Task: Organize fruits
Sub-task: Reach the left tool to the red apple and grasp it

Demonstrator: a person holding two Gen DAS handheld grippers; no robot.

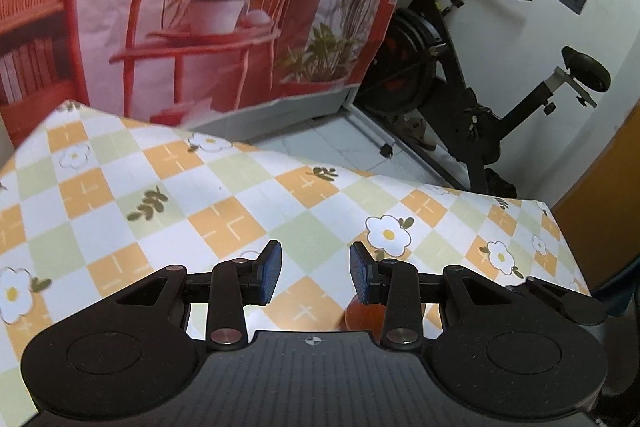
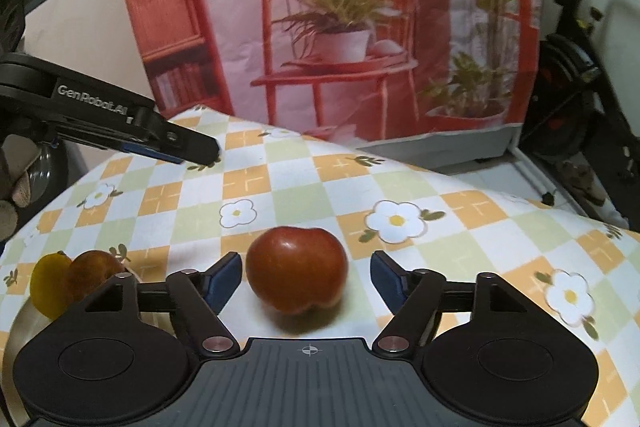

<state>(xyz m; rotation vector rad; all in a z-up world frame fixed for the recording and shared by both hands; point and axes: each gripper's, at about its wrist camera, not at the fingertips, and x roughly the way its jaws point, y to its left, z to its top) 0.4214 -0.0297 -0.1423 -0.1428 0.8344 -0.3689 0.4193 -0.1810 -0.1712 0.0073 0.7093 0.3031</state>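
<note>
Fruits are partly sorted: a red fruit [image 2: 296, 270] lies loose on the checked cloth [image 2: 280, 183], between the wide-spread jaws of the right gripper [image 2: 306, 277], untouched by either pad. Left of that fruit, two more, one yellow [image 2: 47, 281] and one brownish [image 2: 93, 271], sit together in what looks like a bowl [image 2: 18, 331], mostly hidden. By that count two are stowed and one remains. Beyond the red fruit and to its left, the left gripper [image 1: 315, 273] hangs over the cloth, jaws wide and empty. Counted: three fruits, one bowl, two grippers. Behind the cloth hangs a printed backdrop [image 2: 328, 19].
</note>
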